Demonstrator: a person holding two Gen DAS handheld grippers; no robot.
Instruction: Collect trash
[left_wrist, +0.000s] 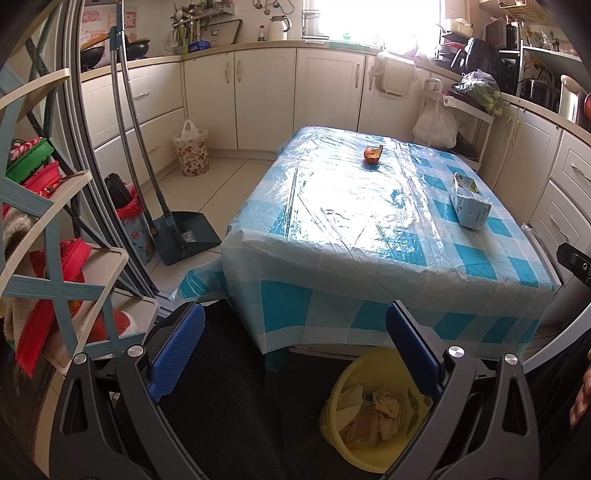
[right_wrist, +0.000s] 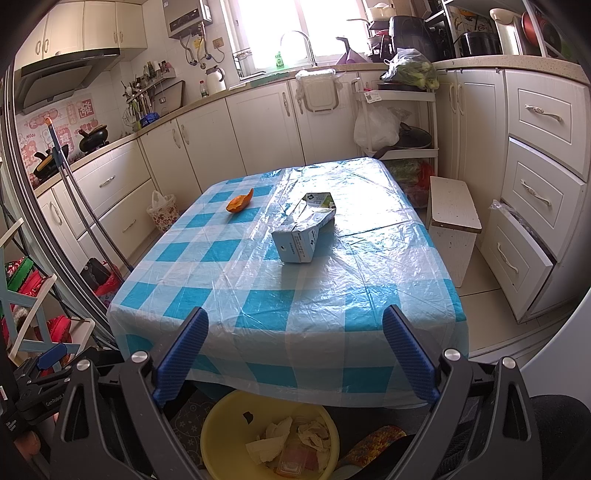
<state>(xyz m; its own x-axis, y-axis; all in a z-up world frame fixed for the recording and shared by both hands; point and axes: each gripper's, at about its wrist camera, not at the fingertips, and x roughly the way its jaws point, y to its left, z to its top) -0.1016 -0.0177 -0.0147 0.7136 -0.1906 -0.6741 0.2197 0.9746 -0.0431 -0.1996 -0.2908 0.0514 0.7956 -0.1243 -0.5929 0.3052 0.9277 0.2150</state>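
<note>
An orange peel (left_wrist: 373, 153) (right_wrist: 240, 201) lies on the far part of the table (left_wrist: 369, 236) (right_wrist: 229, 295) with its blue-checked plastic cover. A crushed milk carton (left_wrist: 470, 201) (right_wrist: 304, 229) lies on the table's right side in the left wrist view, mid-table in the right wrist view. Below the table's near edge sits a yellow basin (left_wrist: 334, 432) (right_wrist: 218, 417) holding crumpled paper and wrappers. My left gripper (left_wrist: 295, 354) is open and empty, held low in front of the table. My right gripper (right_wrist: 295, 354) is open and empty too, over the table's near edge.
A dustpan (left_wrist: 184, 236) and broom lean at the left by a shelf rack (left_wrist: 55, 258). A floral bin (left_wrist: 191, 151) stands by the cabinets. A white stool (right_wrist: 454, 218) and an open drawer (right_wrist: 517, 254) are right of the table. A hand (left_wrist: 581, 398) shows at the right edge.
</note>
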